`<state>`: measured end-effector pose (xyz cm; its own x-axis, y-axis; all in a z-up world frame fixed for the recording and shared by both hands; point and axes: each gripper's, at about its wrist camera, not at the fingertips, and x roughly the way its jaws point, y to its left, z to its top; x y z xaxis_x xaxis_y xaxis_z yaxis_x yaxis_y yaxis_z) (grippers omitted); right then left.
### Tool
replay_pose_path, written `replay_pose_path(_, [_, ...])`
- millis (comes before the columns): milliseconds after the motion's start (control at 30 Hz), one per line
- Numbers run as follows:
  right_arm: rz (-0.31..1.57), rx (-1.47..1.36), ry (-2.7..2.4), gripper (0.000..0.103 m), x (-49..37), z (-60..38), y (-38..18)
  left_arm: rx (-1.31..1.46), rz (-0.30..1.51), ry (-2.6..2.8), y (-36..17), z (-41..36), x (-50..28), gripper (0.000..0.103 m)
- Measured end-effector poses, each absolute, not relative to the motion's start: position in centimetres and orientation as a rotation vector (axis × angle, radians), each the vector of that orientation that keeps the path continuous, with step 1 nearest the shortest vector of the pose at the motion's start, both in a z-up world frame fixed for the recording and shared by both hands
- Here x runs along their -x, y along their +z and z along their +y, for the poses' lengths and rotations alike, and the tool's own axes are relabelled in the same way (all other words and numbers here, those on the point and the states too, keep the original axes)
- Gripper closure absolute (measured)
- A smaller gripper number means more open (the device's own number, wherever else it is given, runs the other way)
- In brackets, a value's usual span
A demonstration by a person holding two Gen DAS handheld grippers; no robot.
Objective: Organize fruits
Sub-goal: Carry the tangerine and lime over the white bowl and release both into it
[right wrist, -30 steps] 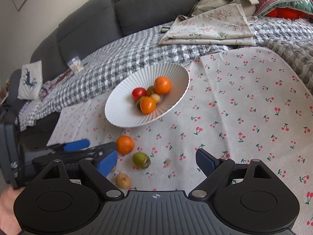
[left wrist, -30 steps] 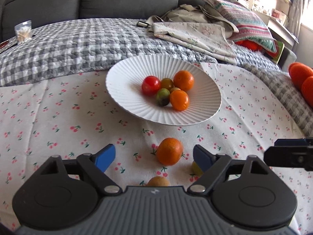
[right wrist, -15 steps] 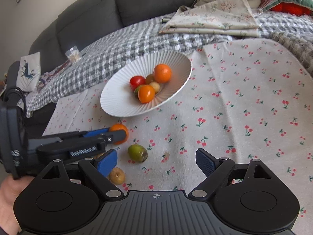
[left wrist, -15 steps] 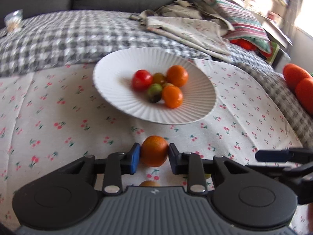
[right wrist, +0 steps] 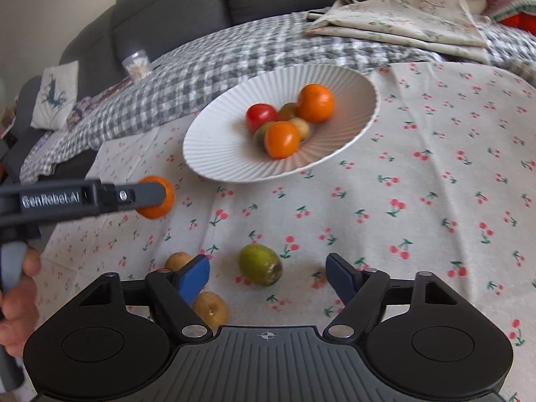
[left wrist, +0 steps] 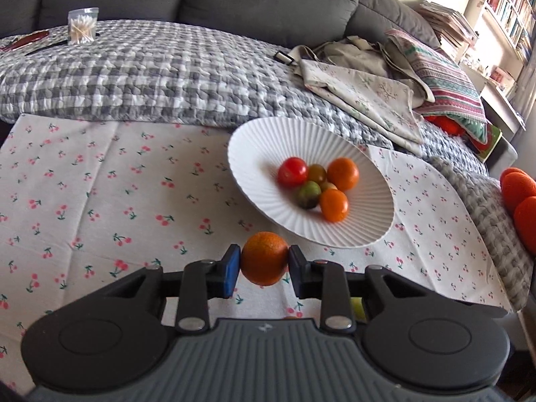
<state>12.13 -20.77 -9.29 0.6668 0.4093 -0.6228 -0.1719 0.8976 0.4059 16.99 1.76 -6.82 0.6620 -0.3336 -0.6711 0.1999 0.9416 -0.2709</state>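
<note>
Left hand-held gripper (left wrist: pixel 264 269) is clamped on an orange (left wrist: pixel 264 258), which is carried clear of the cherry-print cloth (left wrist: pixel 100 201), just short of the white ribbed plate (left wrist: pixel 254 147). Right hand-held gripper (right wrist: pixel 268 273) is closing, with a green fruit (right wrist: pixel 260 264) between its pads but not yet pressed. Six fruits are already gathered on the plate. Besides the held orange, the green fruit and two small yellowish fruits (right wrist: pixel 210 308) are left on the cloth. A second ago the orange was lying on the cloth between spread pads; it has since been gripped and lifted, and the right gripper has been brought down over the green fruit.
</note>
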Motion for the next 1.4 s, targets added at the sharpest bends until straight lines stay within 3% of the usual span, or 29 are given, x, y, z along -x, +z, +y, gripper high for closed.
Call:
replay_pose_path(167, [0.758,-0.287,0.332,0.043,-12.1,-19.9,-9.4,0.192,0.79,-0.301,-6.8,1.9,-17.0,0.074])
replay_pose_path(300, [0.758,-0.252,0.333,0.075,-12.1,-19.4,-9.3,0.187,0.787,-0.304,-6.7,1.7,-16.9,0.074])
replay_pose_path(1400, [0.599,-0.325,0.258,0.074,-11.0,-24.3,-4.1,0.188,0.679,-0.336,-5.6,0.3,-18.0,0.074])
